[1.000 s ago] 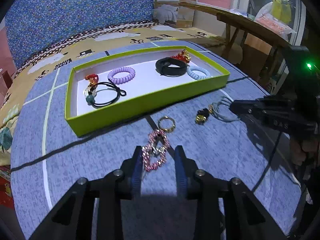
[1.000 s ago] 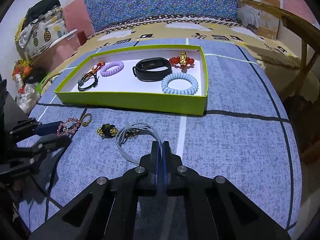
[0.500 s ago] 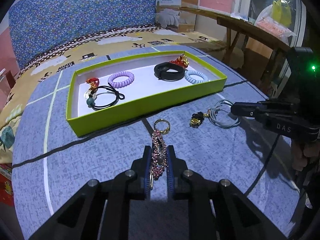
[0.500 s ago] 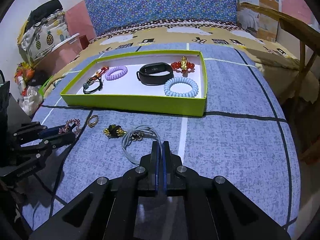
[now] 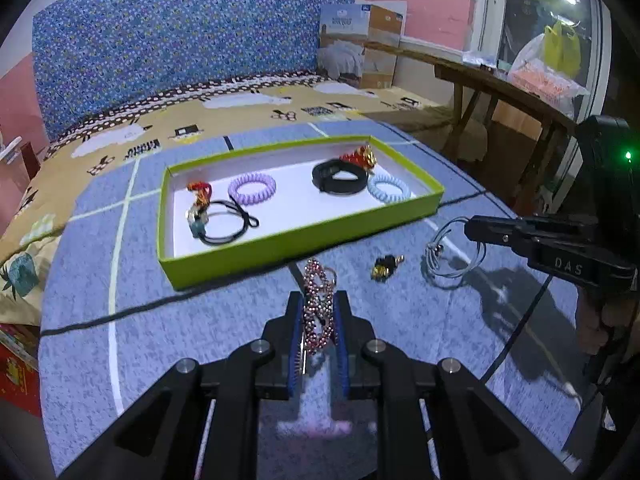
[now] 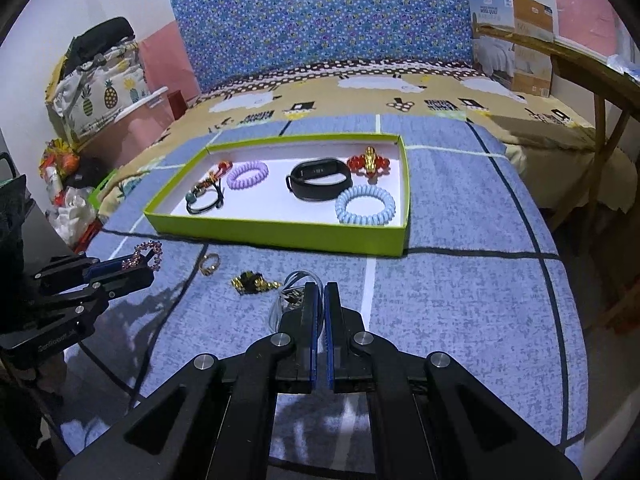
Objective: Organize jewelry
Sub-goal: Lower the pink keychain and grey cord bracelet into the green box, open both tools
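My left gripper (image 5: 318,304) is shut on a pink beaded bracelet (image 5: 317,308) and holds it above the blue cloth in front of the green tray (image 5: 280,245). The bracelet also shows in the right wrist view (image 6: 146,255). My right gripper (image 6: 321,292) is shut on a grey cord bracelet (image 6: 289,295), which hangs off its tip in the left wrist view (image 5: 450,254). A gold ring (image 6: 211,264) and a black-and-gold charm (image 6: 250,281) lie on the cloth. The tray holds a purple coil tie (image 6: 247,173), a black band (image 6: 319,179), a blue coil tie (image 6: 365,205), red beads (image 6: 368,163) and a black cord bracelet (image 6: 204,197).
The blue cloth (image 6: 460,300) covers a bed whose edge drops off at the right. A wooden table (image 5: 500,92) stands at the far right with a cardboard box (image 5: 362,46) beside it. Bags and clutter (image 6: 92,80) sit at the far left.
My left gripper shut on the pink bracelet and lifted it off the cloth; the gold ring stayed behind. My right gripper rose slightly with the grey cord bracelet.
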